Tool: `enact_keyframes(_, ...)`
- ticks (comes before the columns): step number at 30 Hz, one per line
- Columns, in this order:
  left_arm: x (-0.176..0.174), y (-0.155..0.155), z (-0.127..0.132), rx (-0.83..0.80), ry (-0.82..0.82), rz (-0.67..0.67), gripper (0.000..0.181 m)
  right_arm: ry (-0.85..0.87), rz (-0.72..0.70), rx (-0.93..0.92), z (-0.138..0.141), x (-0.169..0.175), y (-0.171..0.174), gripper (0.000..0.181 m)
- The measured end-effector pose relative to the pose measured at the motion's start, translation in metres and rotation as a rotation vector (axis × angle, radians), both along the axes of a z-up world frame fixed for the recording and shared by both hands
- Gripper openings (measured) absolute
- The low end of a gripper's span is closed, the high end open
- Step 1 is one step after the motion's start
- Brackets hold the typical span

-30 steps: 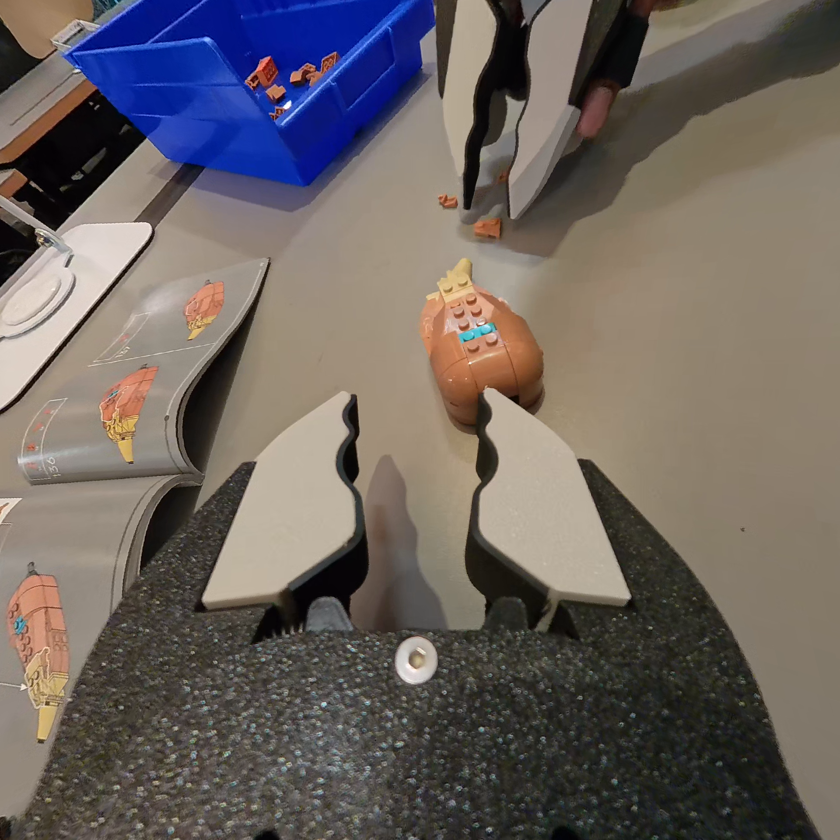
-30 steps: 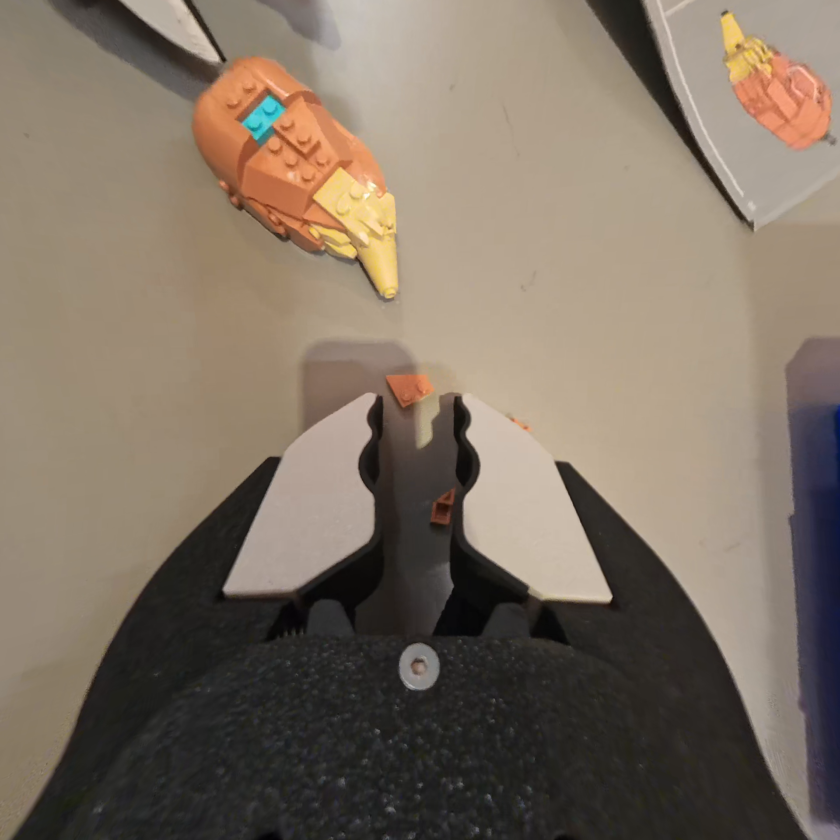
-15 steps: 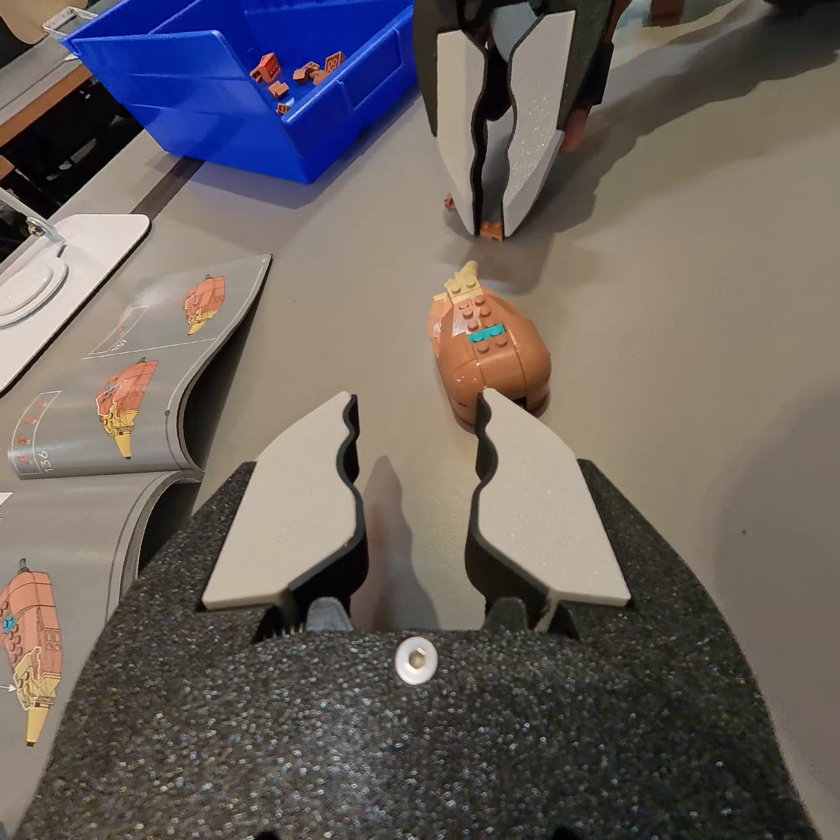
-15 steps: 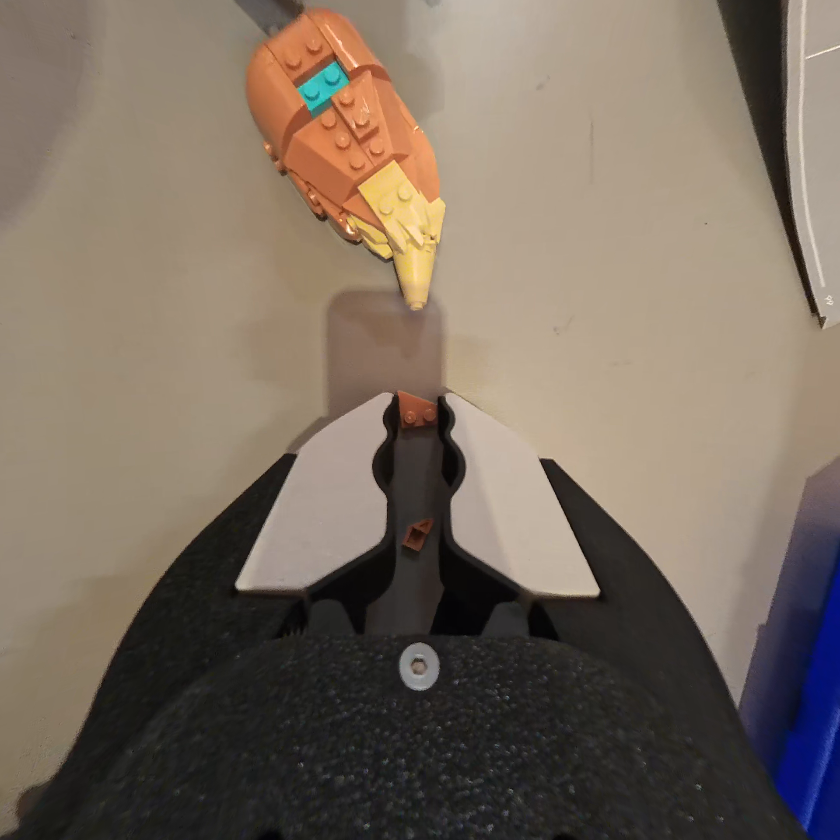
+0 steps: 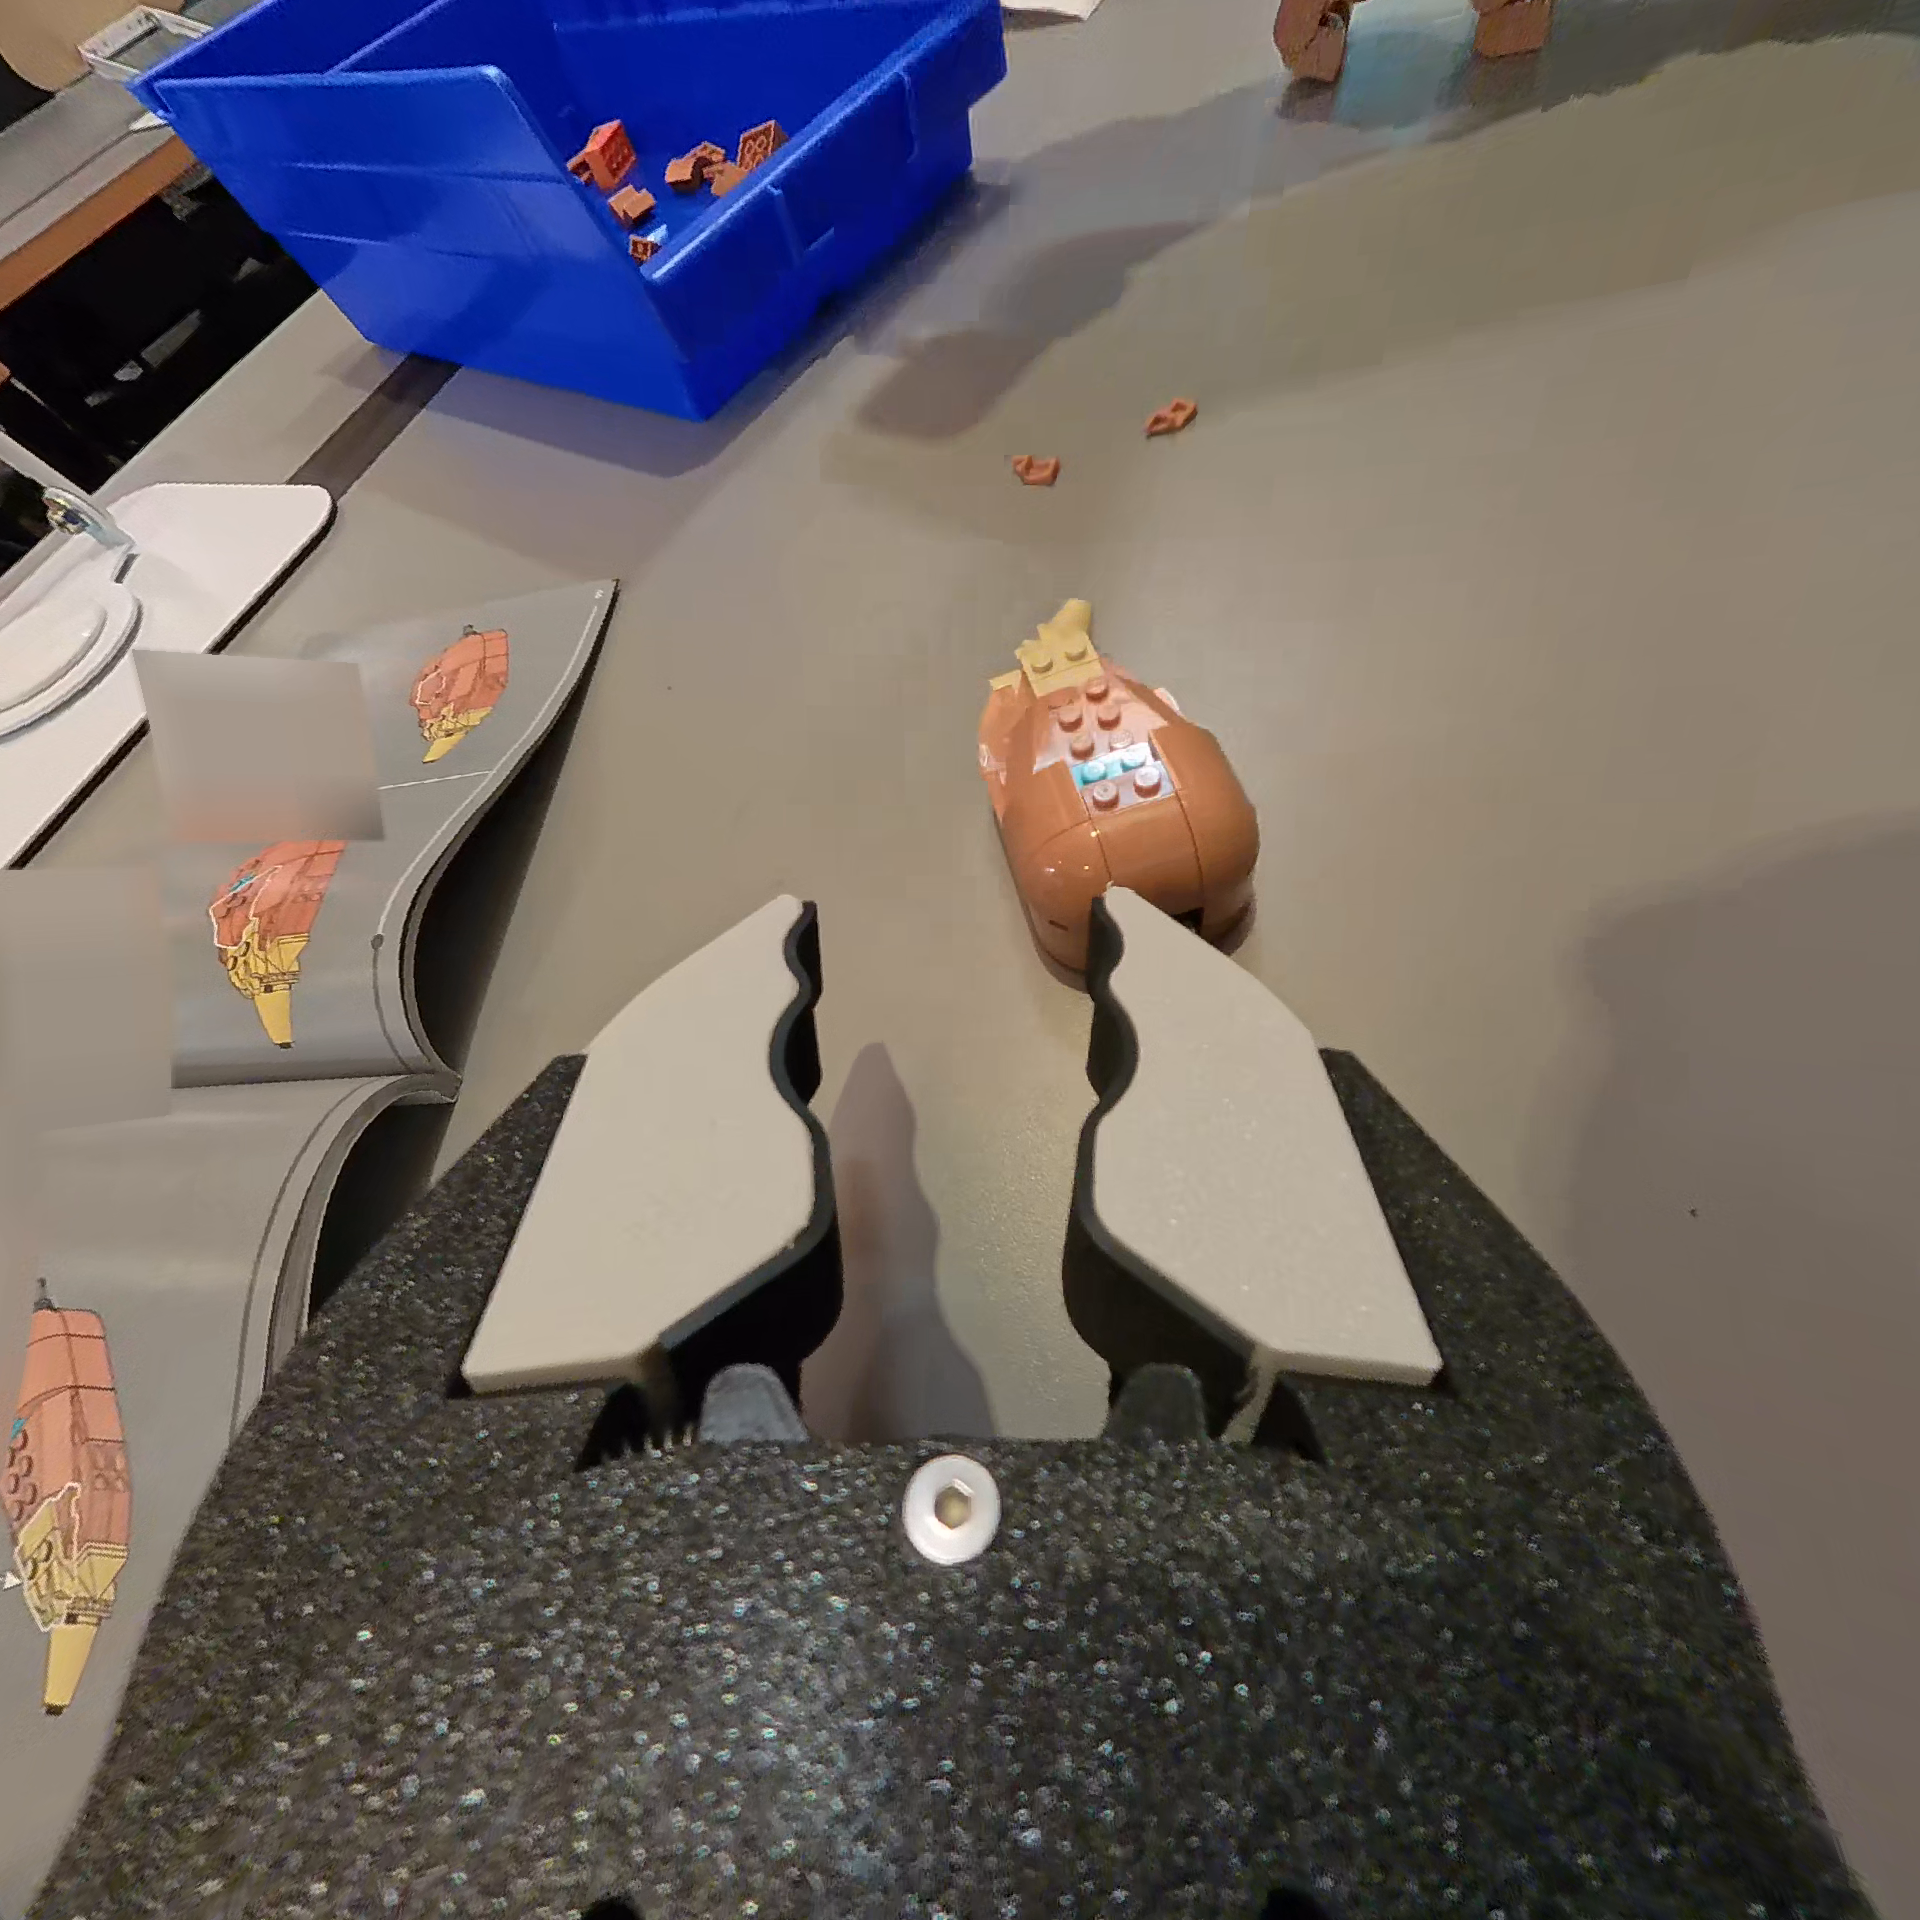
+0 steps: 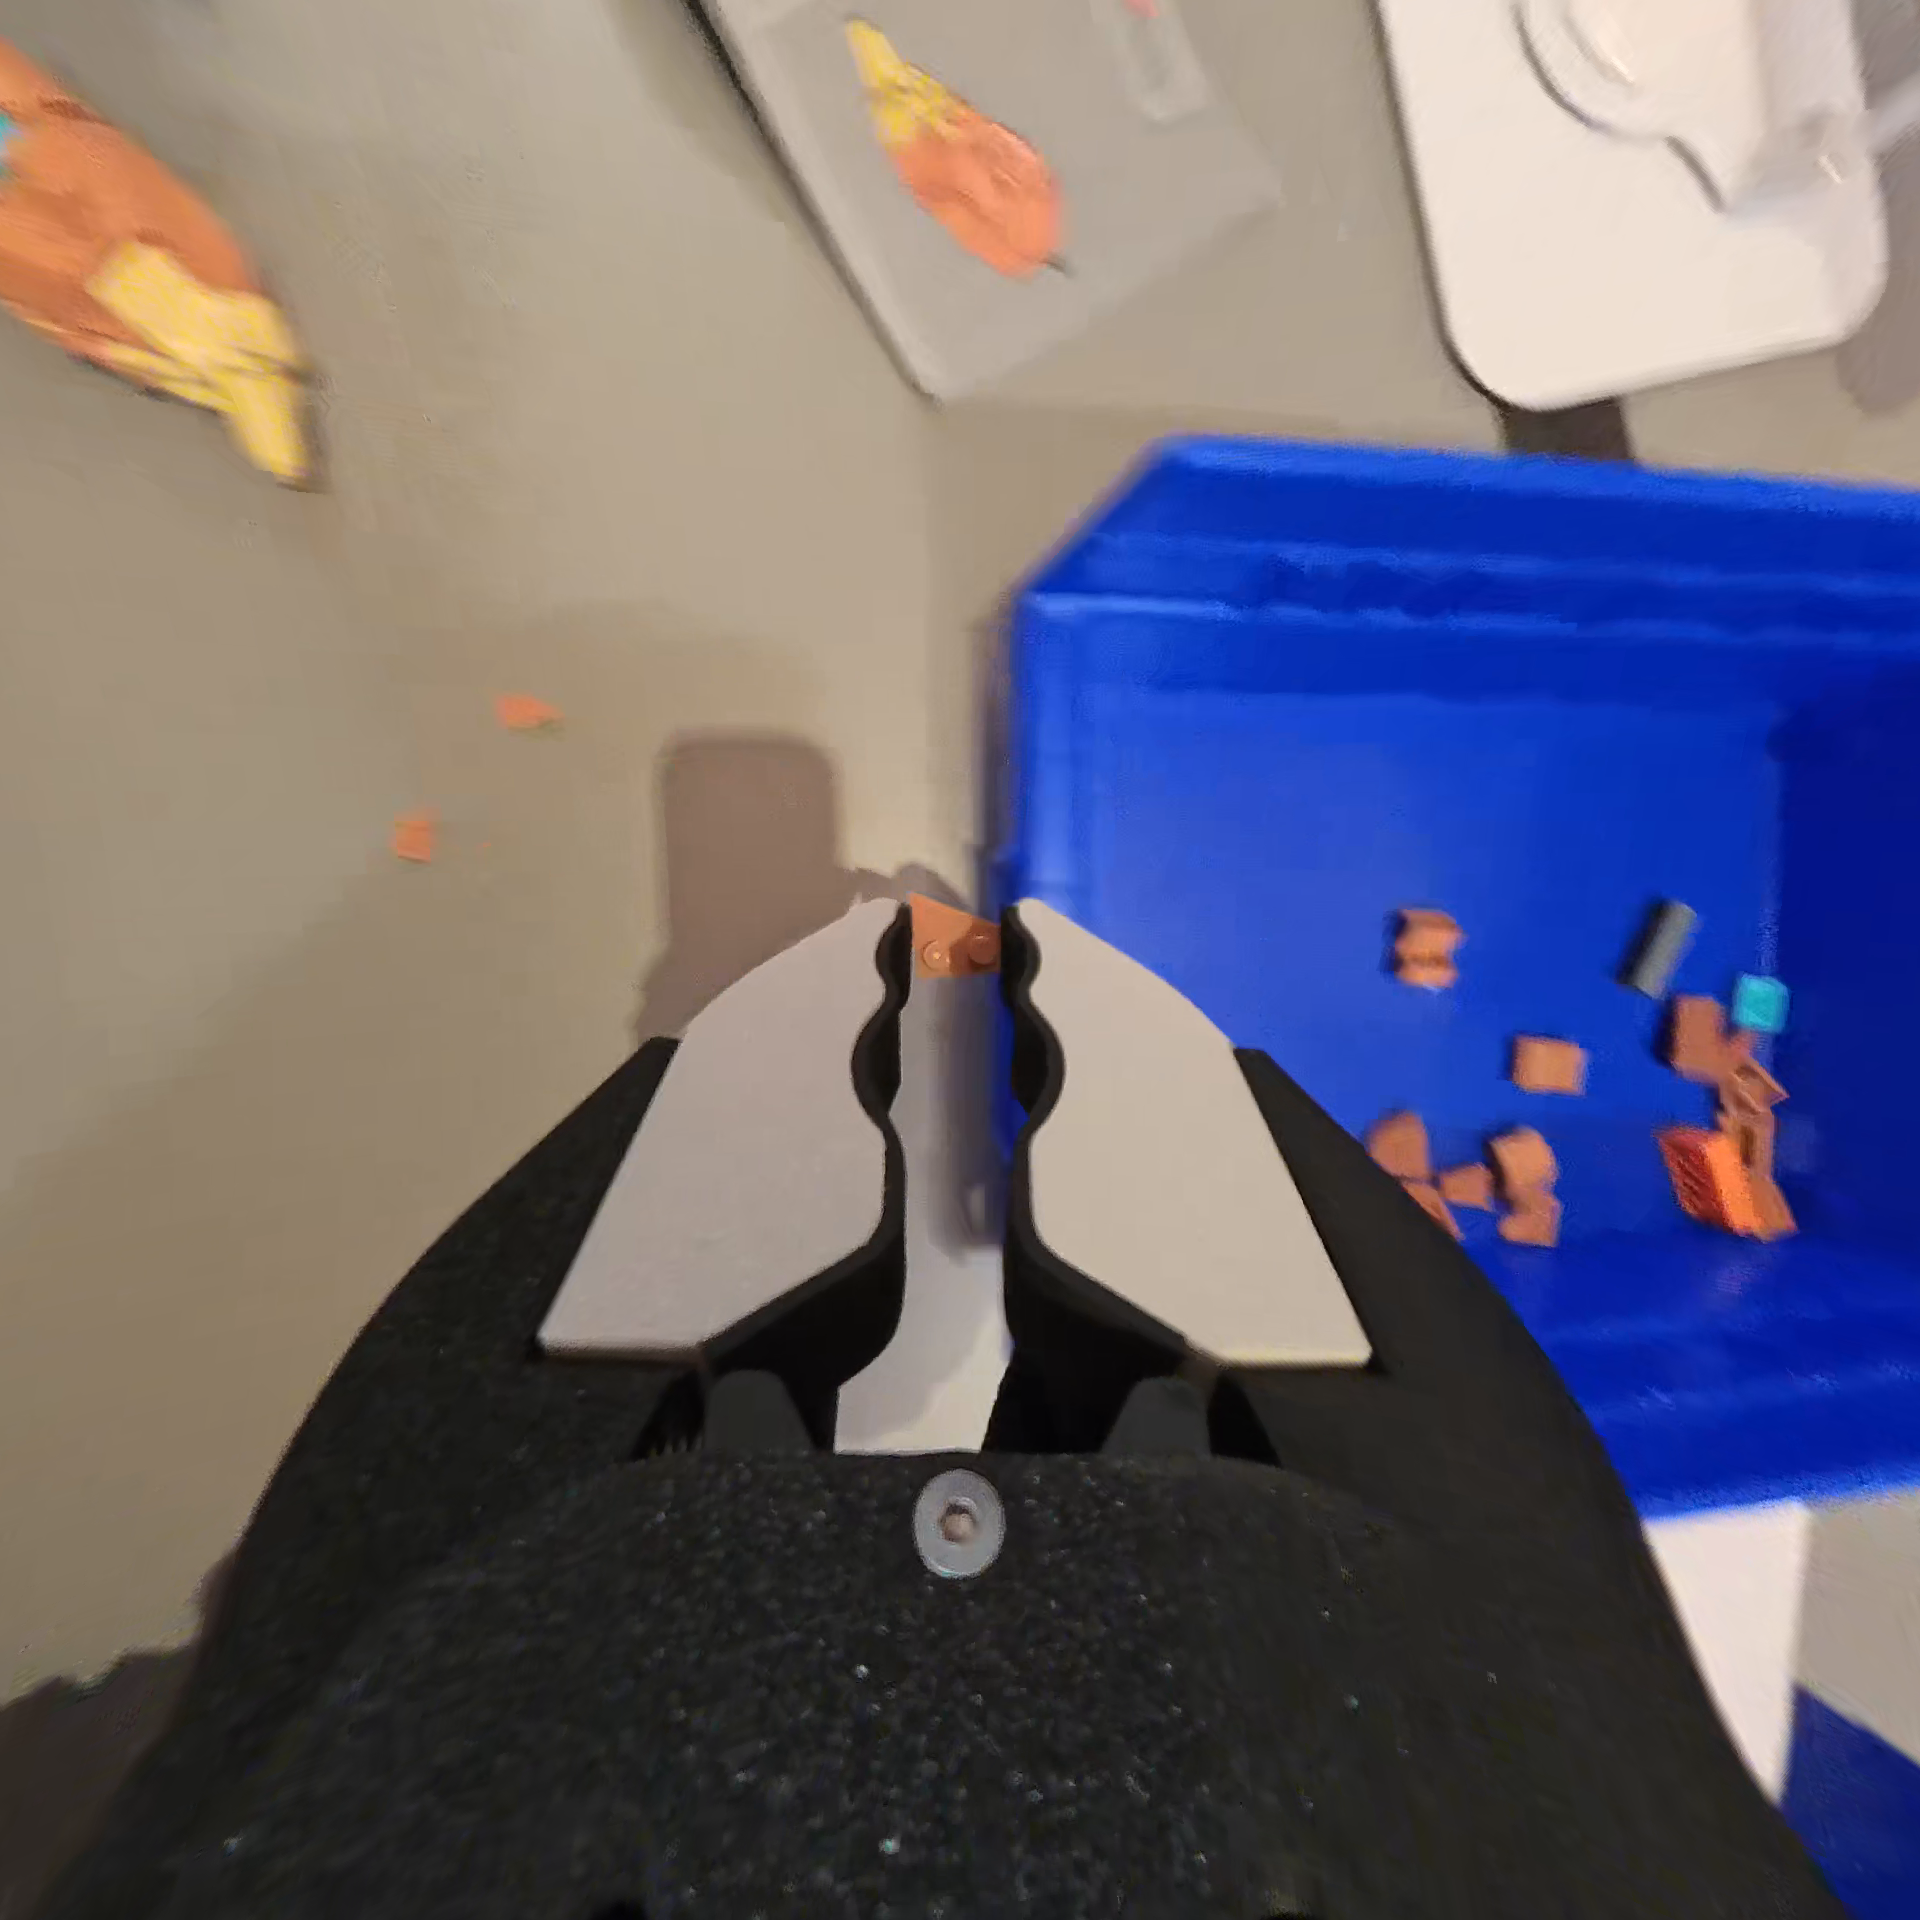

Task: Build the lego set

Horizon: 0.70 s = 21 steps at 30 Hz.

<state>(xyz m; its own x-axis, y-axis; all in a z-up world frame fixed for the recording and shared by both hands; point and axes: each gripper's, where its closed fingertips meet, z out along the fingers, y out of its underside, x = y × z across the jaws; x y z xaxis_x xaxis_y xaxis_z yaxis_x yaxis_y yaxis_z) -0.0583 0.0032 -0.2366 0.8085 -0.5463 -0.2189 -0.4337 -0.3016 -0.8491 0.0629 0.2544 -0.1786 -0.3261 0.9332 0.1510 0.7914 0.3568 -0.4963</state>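
The brown lego model (image 5: pixel 1117 805) with a tan pointed nose and a teal stud lies on the grey table, just beyond my left gripper (image 5: pixel 951 914), which is open and empty. The model also shows blurred in the right wrist view (image 6: pixel 135 281) at top left. My right gripper (image 6: pixel 956 920) is shut on a small brown wedge plate (image 6: pixel 954 948) at its fingertips, held above the table beside the blue bin's near wall. Two small brown pieces (image 5: pixel 1034 470) lie on the table past the model; they also show in the right wrist view (image 6: pixel 416 834).
A blue bin (image 5: pixel 520 197) with several loose brown pieces stands at the back left; it also shows in the right wrist view (image 6: pixel 1351 727). An open instruction booklet (image 5: pixel 343 831) lies at the left. A white tray (image 5: pixel 208 540) sits beyond it. More brown builds (image 5: pixel 1314 42) stand far back. The left gripper's tips are roughly 30 cm from the right gripper's.
My right gripper closed on the brown wedge plate, lifted it off the table and swung away from the model toward the blue bin. It has left the left wrist view. My left gripper barely moved.
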Motion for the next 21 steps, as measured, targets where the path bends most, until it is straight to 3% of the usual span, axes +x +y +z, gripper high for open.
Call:
enact_keyframes(1, -0.001, 0.001, 0.000, 0.001, 0.002, 0.002, 0.049, -0.020, -0.022, 0.011, 0.000, 0.000, 0.021, 0.016)
enact_keyframes(3, -0.002, 0.002, 0.000, 0.004, 0.004, 0.008, 0.049, -0.074, -0.043, 0.024, -0.006, -0.002, 0.053, 0.016)
enact_keyframes(6, -0.006, 0.004, 0.001, 0.009, -0.006, 0.024, 0.049, -0.154, -0.012, 0.051, -0.022, -0.010, 0.074, 0.016)
enact_keyframes(10, -0.011, 0.007, 0.003, 0.008, -0.029, 0.042, 0.049, -0.260, 0.062, 0.088, -0.046, -0.024, 0.074, 0.017)
enact_keyframes(15, -0.012, 0.007, 0.003, 0.005, -0.034, 0.040, 0.048, -0.326, 0.054, 0.095, -0.071, -0.033, 0.077, 0.017)
enact_keyframes(18, -0.011, 0.006, 0.003, 0.006, -0.026, 0.033, 0.048, -0.316, 0.036, 0.104, -0.072, -0.033, 0.085, 0.018)
enact_keyframes(21, -0.010, 0.006, 0.002, 0.005, -0.017, 0.026, 0.048, -0.274, 0.004, 0.116, -0.055, -0.032, 0.098, 0.027)
